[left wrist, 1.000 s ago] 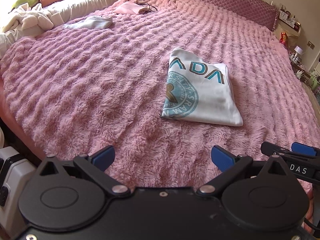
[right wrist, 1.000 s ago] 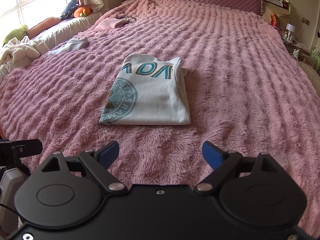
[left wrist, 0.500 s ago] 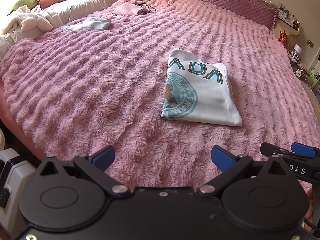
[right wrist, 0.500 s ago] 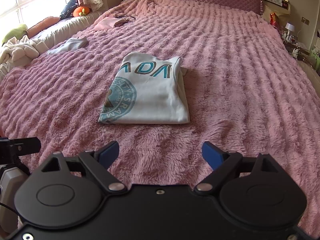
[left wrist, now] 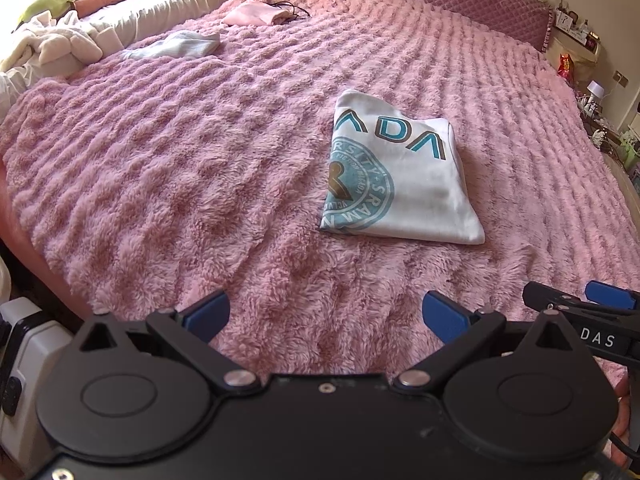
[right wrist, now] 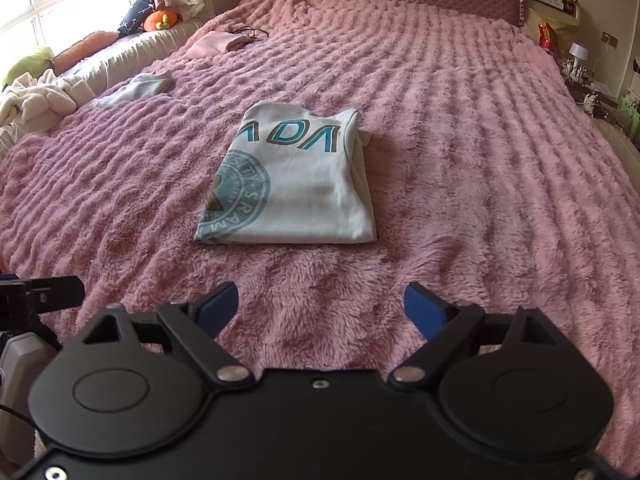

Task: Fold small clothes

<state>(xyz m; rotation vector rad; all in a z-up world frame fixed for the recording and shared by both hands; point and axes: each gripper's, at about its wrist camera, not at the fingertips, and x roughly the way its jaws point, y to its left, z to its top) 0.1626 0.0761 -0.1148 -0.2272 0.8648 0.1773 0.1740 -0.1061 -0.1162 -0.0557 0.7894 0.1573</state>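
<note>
I see the folded white shirt (right wrist: 292, 184) lying mid-bed (right wrist: 480, 160), both tools released: left tool (left wrist: 326, 316), right tool (right wrist: 320, 308). Only my right view shows the shirt's layered right edge

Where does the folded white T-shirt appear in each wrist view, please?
Left wrist: T-shirt right of centre, on the blanket.
Right wrist: T-shirt slightly left of centre, middle height.
Shared landmark: the small pale blue garment lying upper left.
</note>
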